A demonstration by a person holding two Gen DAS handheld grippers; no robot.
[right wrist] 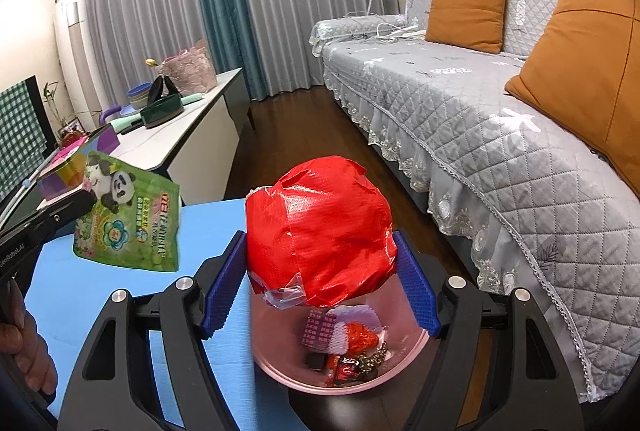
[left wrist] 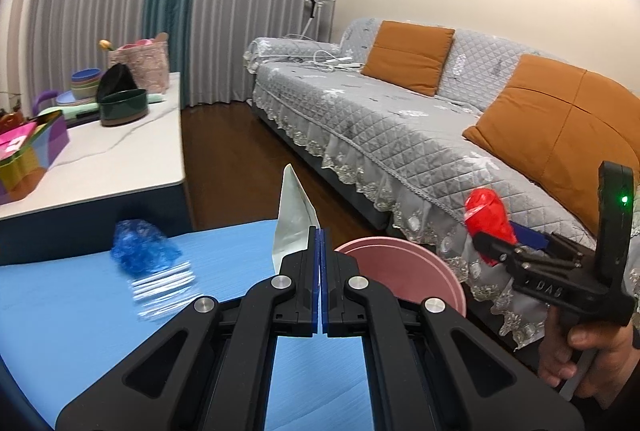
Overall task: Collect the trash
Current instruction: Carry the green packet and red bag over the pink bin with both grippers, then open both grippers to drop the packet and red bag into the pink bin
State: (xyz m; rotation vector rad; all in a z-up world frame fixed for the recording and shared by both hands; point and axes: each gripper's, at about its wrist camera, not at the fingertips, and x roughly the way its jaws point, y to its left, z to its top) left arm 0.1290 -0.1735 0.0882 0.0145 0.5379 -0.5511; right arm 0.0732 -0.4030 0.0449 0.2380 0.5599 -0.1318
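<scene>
Left fingers (left wrist: 321,259): pressed tight together, and I've got the edge of a green snack pouch (right wrist: 130,219) pinched between them; it sticks up past my tips, silver side toward my own camera, panda print toward the other one.
Right fingers (right wrist: 320,287): spread wide around a crumpled red plastic bag (right wrist: 318,227), blue pads (right wrist: 416,291) against both its sides, so I'm holding it up in the air.
Bin: the pink bin (right wrist: 396,363) sits right below that red bag, just off the blue desk's edge, with wrappers and scraps already lying in its bottom.
Blue desk (left wrist: 80,311): right under my left fingers, carrying a crumpled blue wrapper (left wrist: 140,247) to the left and a clear ribbed piece of plastic (left wrist: 164,291) just in front of it, both blurred.
White desk (left wrist: 120,151): farther back on the left, loaded with a dark green round tin (left wrist: 124,107), stacked bowls and a pink basket.
Sofa (left wrist: 380,119): beyond the bin on the right, grey quilted cover, two orange cushions (left wrist: 408,55).
Far end: grey and teal curtains.
</scene>
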